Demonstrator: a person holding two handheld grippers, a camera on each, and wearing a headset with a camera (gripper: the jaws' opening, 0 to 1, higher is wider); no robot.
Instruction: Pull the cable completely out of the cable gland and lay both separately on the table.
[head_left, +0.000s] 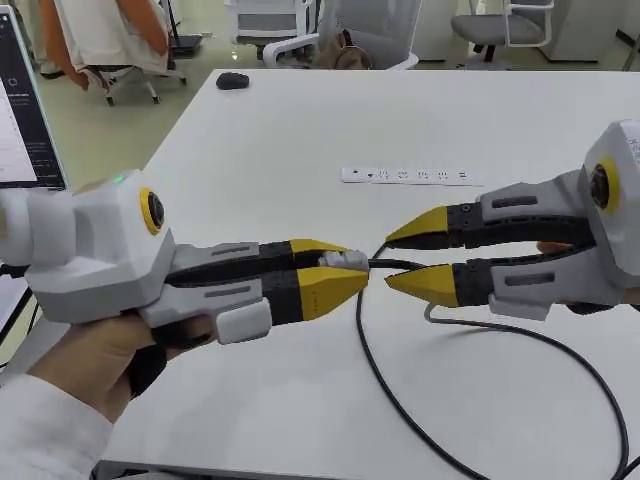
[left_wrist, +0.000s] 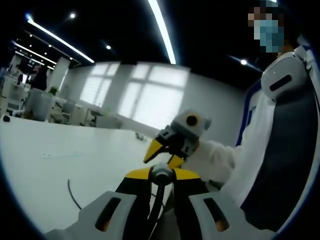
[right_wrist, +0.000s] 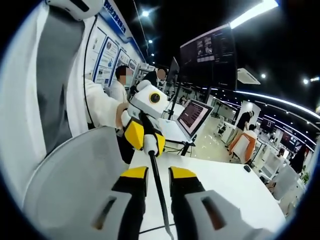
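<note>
The grey cable gland (head_left: 343, 259) is clamped between the yellow tips of my left gripper (head_left: 352, 268), held just above the white table (head_left: 300, 150). A black cable (head_left: 358, 310) leaves the gland to the right, then loops down across the table. My right gripper (head_left: 390, 260) faces the left one, its jaws open above and below the cable close to the gland, with a gap on both sides. In the left gripper view the gland (left_wrist: 161, 172) sits between the tips. In the right gripper view the cable (right_wrist: 156, 185) runs between the jaws toward the gland (right_wrist: 149, 145).
A white power strip (head_left: 405, 176) lies mid-table behind the grippers. A black mouse (head_left: 232, 81) rests at the far left edge. A monitor (head_left: 20, 110) stands off the table's left side, and office chairs are behind. The table's front edge lies under my left hand.
</note>
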